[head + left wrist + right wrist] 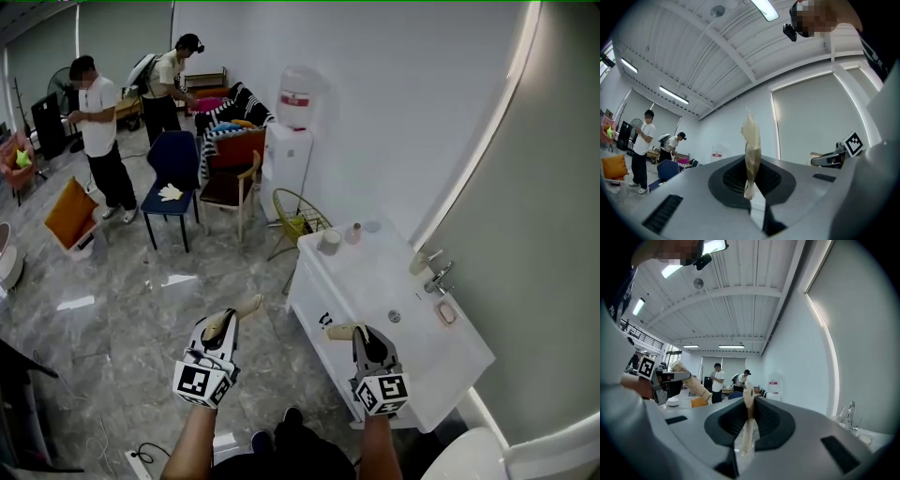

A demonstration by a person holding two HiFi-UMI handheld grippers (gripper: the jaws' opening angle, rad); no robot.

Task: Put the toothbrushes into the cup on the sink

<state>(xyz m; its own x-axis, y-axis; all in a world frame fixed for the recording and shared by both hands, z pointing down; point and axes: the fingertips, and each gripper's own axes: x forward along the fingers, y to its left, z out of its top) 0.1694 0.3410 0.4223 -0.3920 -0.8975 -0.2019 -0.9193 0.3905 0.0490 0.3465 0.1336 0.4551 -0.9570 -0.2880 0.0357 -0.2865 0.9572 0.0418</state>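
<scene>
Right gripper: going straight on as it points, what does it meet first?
Probably the pale round cup at the far end of the white sink counter: the right gripper, shut on a beige wrapped toothbrush, points at it. Height unclear; it may pass above.

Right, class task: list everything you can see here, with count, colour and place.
sink: one, white, right side
cup: one, pale, sink's far corner
bottle: one, pink, beside the cup
tap: one, silver, sink's wall side
water dispenser: one, white, against the wall
wire basket: one, yellow, by the dispenser
chairs: two, blue and red, left of dispenser
people: two, light tops, far left
left toothbrush, right toothbrush: two, beige, one clamped in each tongs
left tongs, right tongs: two, grey, shut, bottom centre
</scene>
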